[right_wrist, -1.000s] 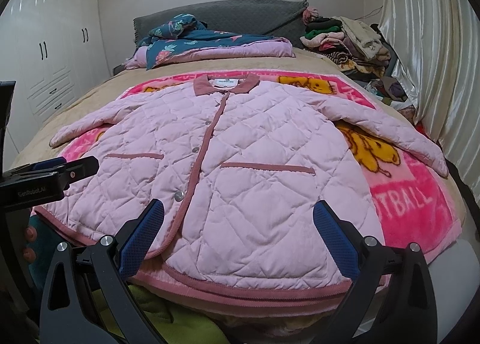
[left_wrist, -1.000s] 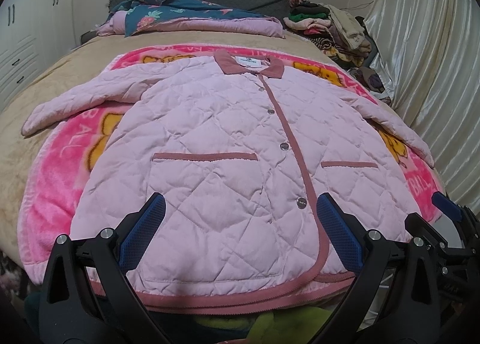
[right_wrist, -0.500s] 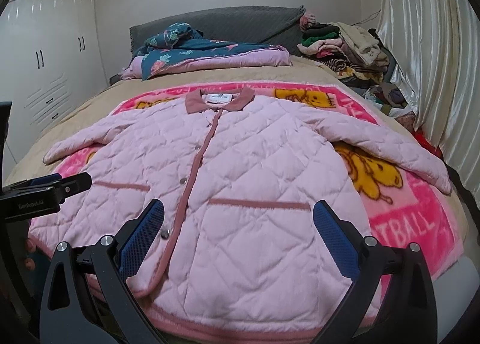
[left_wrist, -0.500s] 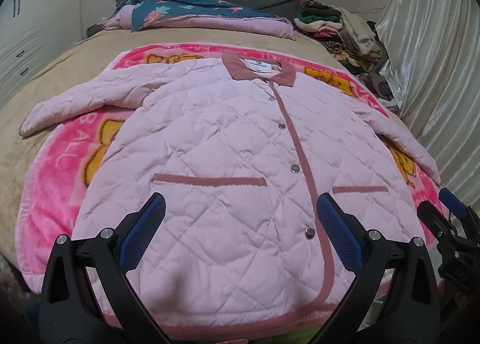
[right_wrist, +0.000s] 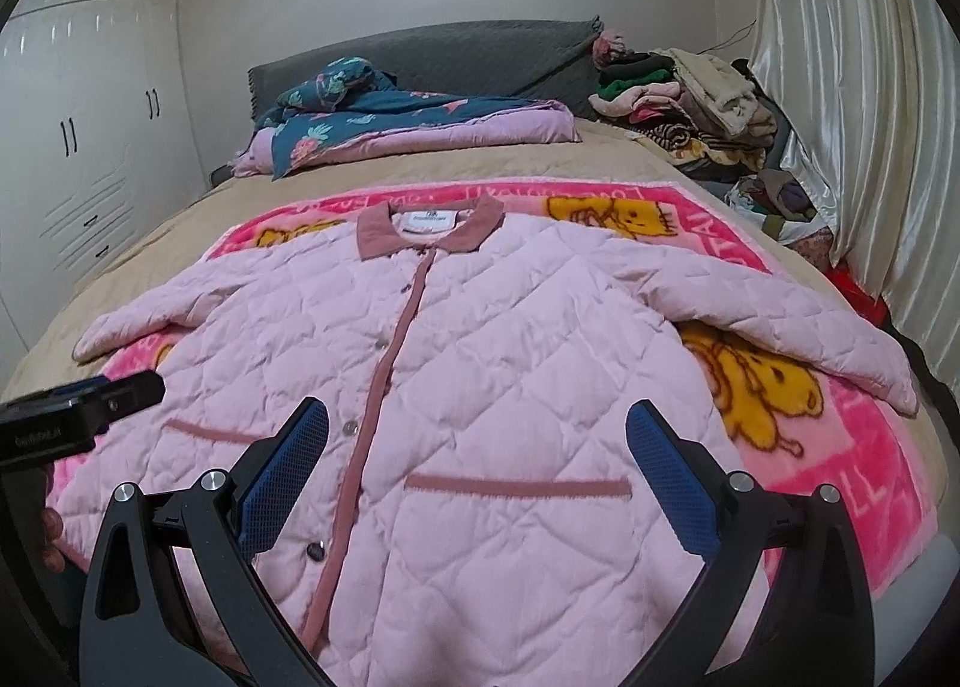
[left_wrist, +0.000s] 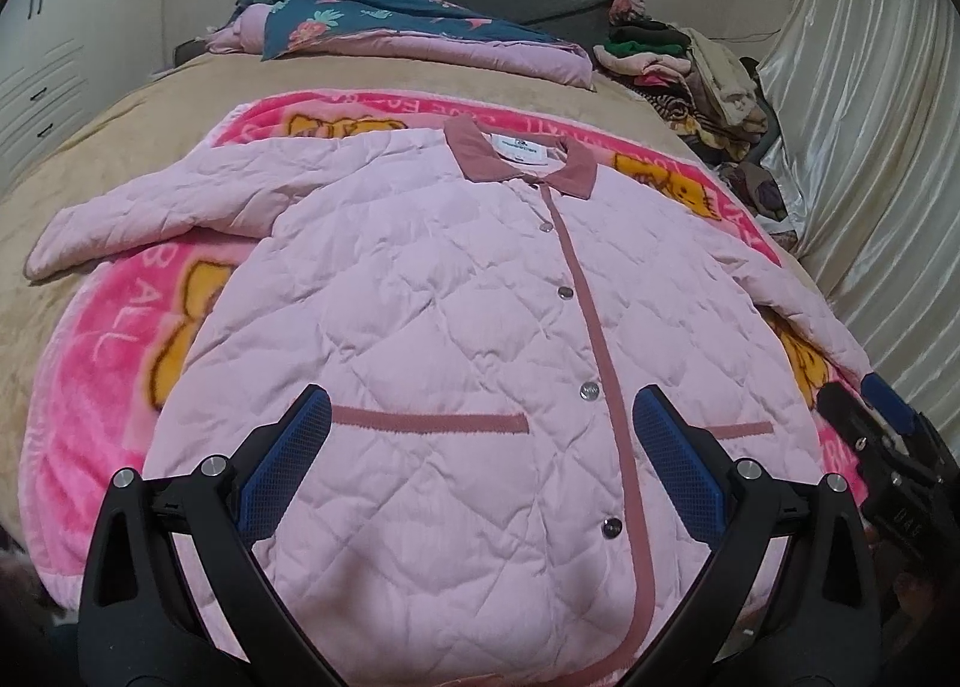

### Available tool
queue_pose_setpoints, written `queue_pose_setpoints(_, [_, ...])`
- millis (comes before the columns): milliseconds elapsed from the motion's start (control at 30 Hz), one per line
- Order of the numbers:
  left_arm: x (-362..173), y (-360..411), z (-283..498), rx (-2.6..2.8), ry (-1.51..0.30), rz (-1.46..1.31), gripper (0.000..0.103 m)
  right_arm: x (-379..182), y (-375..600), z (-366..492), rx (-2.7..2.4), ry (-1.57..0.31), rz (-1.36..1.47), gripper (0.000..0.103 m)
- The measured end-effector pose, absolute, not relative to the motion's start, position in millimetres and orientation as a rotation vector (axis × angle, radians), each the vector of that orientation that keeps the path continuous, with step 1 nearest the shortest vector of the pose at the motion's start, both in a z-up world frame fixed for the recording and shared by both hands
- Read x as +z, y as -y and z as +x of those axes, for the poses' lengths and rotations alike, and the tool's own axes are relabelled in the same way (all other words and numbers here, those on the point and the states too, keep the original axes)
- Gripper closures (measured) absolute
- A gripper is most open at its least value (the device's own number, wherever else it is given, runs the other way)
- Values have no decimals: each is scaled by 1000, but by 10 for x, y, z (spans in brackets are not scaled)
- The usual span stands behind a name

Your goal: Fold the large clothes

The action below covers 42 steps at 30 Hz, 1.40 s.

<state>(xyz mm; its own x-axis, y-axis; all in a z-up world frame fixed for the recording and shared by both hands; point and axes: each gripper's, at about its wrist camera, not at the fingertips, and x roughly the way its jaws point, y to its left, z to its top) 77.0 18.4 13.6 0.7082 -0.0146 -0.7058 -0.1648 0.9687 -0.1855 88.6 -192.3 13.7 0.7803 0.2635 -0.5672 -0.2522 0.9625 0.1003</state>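
The puffy pink jacket [left_wrist: 456, 339] lies flat on the bed [right_wrist: 630, 159], soft and floppy, so both grippers, left gripper [left_wrist: 480, 447] and right gripper [right_wrist: 477, 450], jaws wide apart and empty, could pinch a sleeve end.

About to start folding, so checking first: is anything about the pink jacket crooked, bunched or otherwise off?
Nothing stands out. The pink jacket lies flat, front up and buttoned, on the pink blanket, collar neat, both sleeves spread out.

Pink quilted jacket [right_wrist: 480, 387] lies flat, open air above it. Far end blocked by folded floral quilt [right_wrist: 414, 123]; heaped clothes pile [right_wrist: 690, 99] and shiny curtain [right_wrist: 870, 147] crowd right side.
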Motion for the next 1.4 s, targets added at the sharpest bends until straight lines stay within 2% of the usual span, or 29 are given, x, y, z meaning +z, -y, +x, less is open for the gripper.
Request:
queue_pose_setpoints(633, [239,-152,1356,76,-790,-243,9,353,2192,1478,198,-564,84,4])
queue_pose_setpoints(1400, [236,220,2246,46,-832,-192,9,201,3033,2144,-1,-580,224,4])
